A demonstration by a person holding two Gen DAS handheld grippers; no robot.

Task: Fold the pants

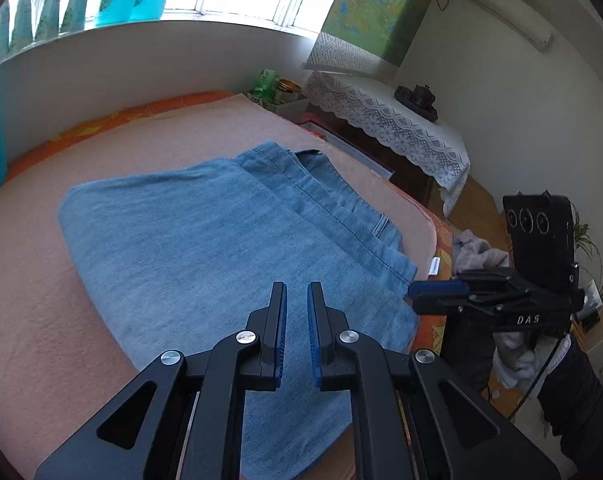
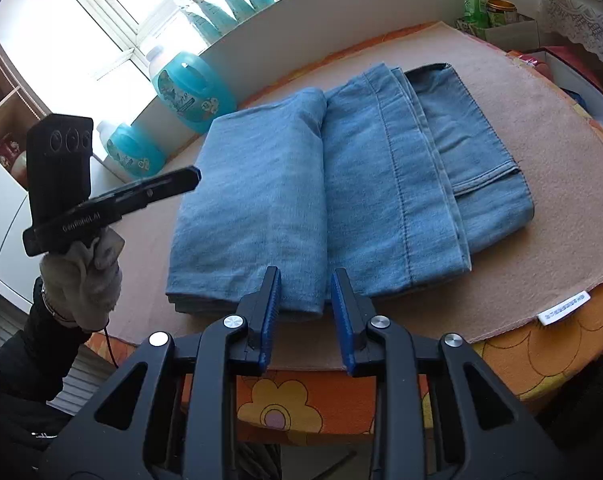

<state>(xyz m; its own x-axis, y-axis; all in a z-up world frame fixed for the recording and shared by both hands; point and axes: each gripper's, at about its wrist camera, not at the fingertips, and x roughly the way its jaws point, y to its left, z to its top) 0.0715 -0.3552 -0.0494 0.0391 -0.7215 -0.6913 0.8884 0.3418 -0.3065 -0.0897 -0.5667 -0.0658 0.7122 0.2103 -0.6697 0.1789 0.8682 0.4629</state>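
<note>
Left hand: a gloved hand (image 2: 81,280) in a dark sleeve holds the left gripper (image 1: 296,288) left of the pants, above the blanket's near left corner.
Left gripper: pads nearly together with only a slim gap, and nothing is between them.
Detergent jugs: two translucent jugs (image 2: 193,88) filled with blue liquid stand by the wall at the blanket's left end. A row of refill pouches (image 2: 221,4) lines the sill above them.
Pants: blue denim pants (image 2: 321,184) lie folded in a flat stack on the beige blanket (image 2: 541,168), which covers an orange flowered spread (image 2: 301,400).
Pants, axis: in the right wrist view the stack reaches wider across than front to back. Its central fold ridge and stitched seams run from the near edge toward the window wall.
Pants, ends: smooth folded panel on the left, and layered edges and a pocket-like seam on the right. I cannot tell which end is the waistband.
Right gripper: the right gripper (image 2: 306,276) is parted and grasps nothing. In its own view it hangs over the stack's near edge, in line with the central fold.
Box: at the blanket's far right corner, an open box (image 2: 509,30) holds a green carton (image 2: 473,4) and a gold-lidded tin (image 2: 501,10).
Tray: in the left wrist view, a dark tray (image 1: 417,104) on a lace-covered table carries a dark teapot set.
</note>
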